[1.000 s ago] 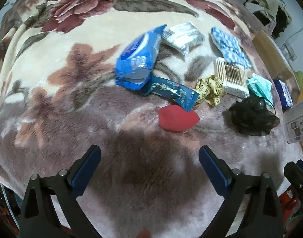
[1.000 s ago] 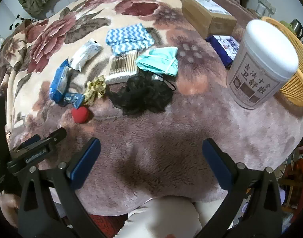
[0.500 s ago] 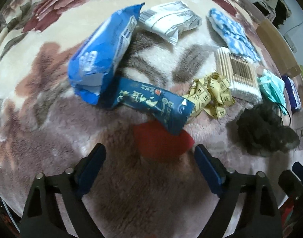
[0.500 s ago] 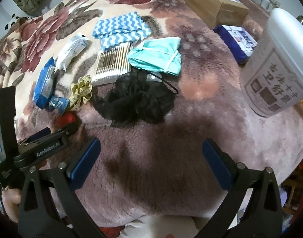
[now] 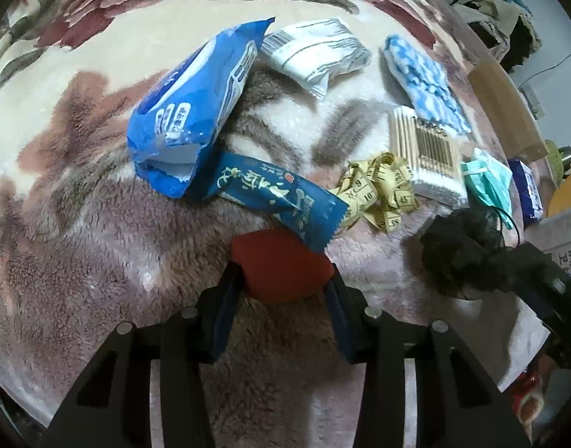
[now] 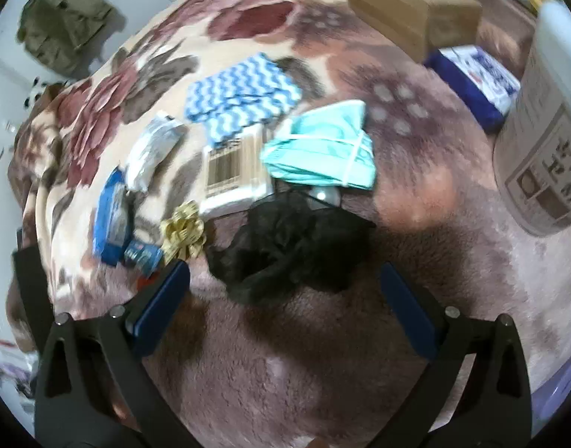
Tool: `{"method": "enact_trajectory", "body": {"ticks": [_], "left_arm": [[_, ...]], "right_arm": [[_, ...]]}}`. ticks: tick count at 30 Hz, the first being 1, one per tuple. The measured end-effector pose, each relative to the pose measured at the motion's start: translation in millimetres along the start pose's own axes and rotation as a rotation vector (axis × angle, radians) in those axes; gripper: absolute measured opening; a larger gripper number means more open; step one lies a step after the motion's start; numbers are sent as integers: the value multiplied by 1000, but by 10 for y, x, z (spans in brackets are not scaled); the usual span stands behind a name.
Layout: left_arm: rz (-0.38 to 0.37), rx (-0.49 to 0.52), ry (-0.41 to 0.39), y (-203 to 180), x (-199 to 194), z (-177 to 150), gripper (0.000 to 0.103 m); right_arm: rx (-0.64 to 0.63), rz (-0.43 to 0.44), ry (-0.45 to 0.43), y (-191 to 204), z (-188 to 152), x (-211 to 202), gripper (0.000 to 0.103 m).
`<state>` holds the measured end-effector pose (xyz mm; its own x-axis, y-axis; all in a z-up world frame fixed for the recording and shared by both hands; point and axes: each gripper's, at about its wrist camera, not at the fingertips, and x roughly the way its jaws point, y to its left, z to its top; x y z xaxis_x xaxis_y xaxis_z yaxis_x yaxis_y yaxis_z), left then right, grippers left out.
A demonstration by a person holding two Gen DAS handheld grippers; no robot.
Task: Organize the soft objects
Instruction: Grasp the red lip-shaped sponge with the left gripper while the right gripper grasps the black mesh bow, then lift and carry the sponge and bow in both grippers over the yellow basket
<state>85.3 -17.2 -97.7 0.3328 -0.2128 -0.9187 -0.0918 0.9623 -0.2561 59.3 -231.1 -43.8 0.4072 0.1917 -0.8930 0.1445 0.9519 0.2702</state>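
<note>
Containers: a white tub point(image 6: 543, 119) stands at the right edge of the right wrist view; its contents cannot be seen. A cardboard box point(image 6: 412, 7) lies at the upper right.
Red sponge point(image 5: 281, 265): soft, rounded, dull red, low in the middle of the left wrist view, partly tucked under the dark blue packet point(image 5: 281, 198).
Left gripper point(image 5: 281, 291): narrowed, both pads pressed on the red sponge.
Right gripper point(image 6: 285, 298): spread wide, holding nothing, just below the black mesh pouf point(image 6: 289, 250).
Neighbours: yellow tape measure point(image 5: 378, 190) right of the packet; blue wipes pack point(image 5: 192, 108) above.
Open room: bare floral blanket point(image 5: 80, 242) at the lower left and along the bottom of both views.
</note>
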Motion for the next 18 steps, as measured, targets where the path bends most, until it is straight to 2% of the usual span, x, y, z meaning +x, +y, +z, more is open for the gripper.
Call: {"method": "enact_trajectory", "body": {"ticks": [1, 3, 4, 6, 8, 11, 18], "left_arm": [[-5, -2, 5, -3, -11, -17, 45], [-16, -7, 9, -11, -19, -35, 45], [-21, -12, 15, 37, -39, -45, 45], [-32, -26, 48, 156, -142, -5, 45], [-34, -34, 47, 294, -258, -144, 45], [-27, -38, 42, 391, -357, -248, 45], [-17, -27, 8, 389, -544, -309, 45]], "right_arm": [[15, -7, 15, -26, 14, 62, 97], [35, -3, 53, -41, 15, 162, 76], [44, 12, 73, -55, 5, 210, 70], [65, 69, 115, -62, -31, 280, 35], [62, 111, 127, -51, -74, 258, 22], [24, 131, 91, -1, -118, 100, 18], [-5, 138, 25, 8, -155, -225, 18]]}}
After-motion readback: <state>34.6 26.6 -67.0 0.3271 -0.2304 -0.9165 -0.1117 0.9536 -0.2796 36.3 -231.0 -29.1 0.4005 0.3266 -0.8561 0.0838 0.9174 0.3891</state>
